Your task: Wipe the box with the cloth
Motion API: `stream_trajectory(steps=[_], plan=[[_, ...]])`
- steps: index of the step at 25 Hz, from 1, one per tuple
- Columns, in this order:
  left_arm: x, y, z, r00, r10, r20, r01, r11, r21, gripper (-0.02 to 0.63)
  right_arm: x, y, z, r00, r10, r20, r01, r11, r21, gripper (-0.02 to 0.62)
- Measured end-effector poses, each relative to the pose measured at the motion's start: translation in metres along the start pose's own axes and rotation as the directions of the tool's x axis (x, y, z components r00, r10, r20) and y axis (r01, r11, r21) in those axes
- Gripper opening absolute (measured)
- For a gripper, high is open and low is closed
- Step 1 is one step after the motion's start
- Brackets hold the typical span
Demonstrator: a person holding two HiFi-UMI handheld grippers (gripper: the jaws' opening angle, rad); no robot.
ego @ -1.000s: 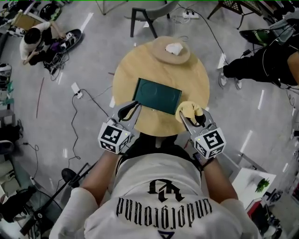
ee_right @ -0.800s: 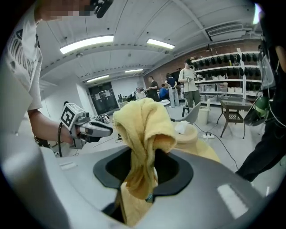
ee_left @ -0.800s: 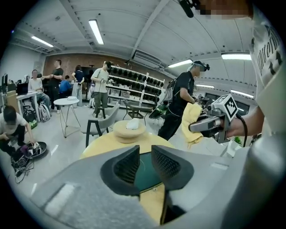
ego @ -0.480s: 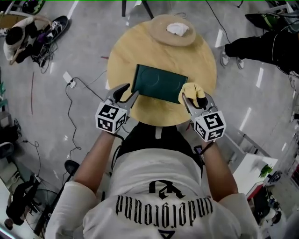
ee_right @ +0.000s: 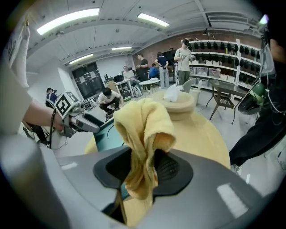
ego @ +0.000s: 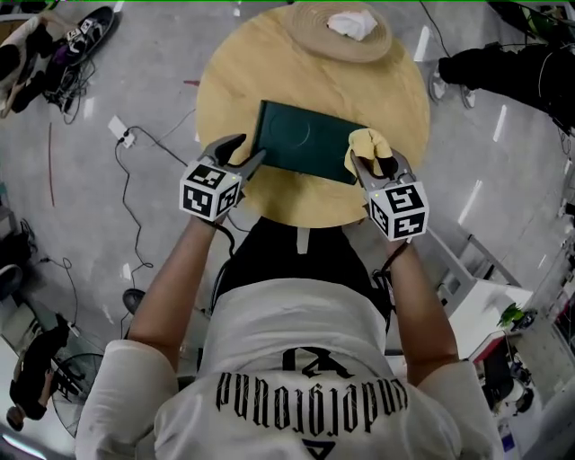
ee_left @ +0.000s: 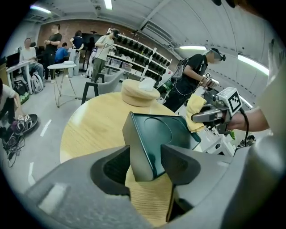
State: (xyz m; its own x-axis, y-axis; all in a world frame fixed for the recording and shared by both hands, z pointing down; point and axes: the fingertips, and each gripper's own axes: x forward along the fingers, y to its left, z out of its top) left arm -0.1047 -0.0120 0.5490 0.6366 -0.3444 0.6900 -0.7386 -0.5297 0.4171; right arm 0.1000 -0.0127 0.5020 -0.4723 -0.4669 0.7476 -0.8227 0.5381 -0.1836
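A dark green flat box [ego: 304,141] lies on the round wooden table [ego: 260,63]. My left gripper [ego: 241,154] is at the box's near left corner. Its jaws have just been opening and stand open, with that corner of the box [ee_left: 149,134] between them in the left gripper view and no pad pressing on it. My right gripper [ego: 371,164] is at the box's right end, shut on a crumpled yellow cloth [ego: 364,144]. The cloth [ee_right: 144,125] bunches up out of the right gripper [ee_right: 143,167] and hides its pads.
A shallow round wooden dish [ego: 316,36] with a white crumpled wad [ego: 350,23] sits at the table's far edge. A person in black [ego: 512,65] stands at the upper right. Cables [ego: 135,171] and shoes [ego: 85,27] lie on the floor to the left. More people and shelves fill the background.
Both grippers have come down and forward to the box's two ends. The left jaws have spread wider apart. The right gripper still grips the yellow cloth.
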Motion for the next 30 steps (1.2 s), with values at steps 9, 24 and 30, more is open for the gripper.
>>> stream_trajectory(steps=[9,24,30], plan=[[0.011,-0.006,-0.008,0.993,-0.117,-0.025,0.116,0.993,-0.031,0.169,0.027,-0.015,-0.008,0.996,-0.04,-0.082,0.04,0.999,0.004,0.133],[0.014,-0.004,-0.007,0.983,-0.18,-0.038,0.178,0.983,-0.035,0.167,0.086,0.024,0.038,0.993,0.023,-0.118,-0.043,0.985,-0.168,0.126],[0.013,-0.002,-0.007,0.98,-0.195,-0.037,0.193,0.98,-0.046,0.167,0.118,0.072,0.063,0.986,0.109,-0.126,-0.136,0.965,-0.226,0.126]])
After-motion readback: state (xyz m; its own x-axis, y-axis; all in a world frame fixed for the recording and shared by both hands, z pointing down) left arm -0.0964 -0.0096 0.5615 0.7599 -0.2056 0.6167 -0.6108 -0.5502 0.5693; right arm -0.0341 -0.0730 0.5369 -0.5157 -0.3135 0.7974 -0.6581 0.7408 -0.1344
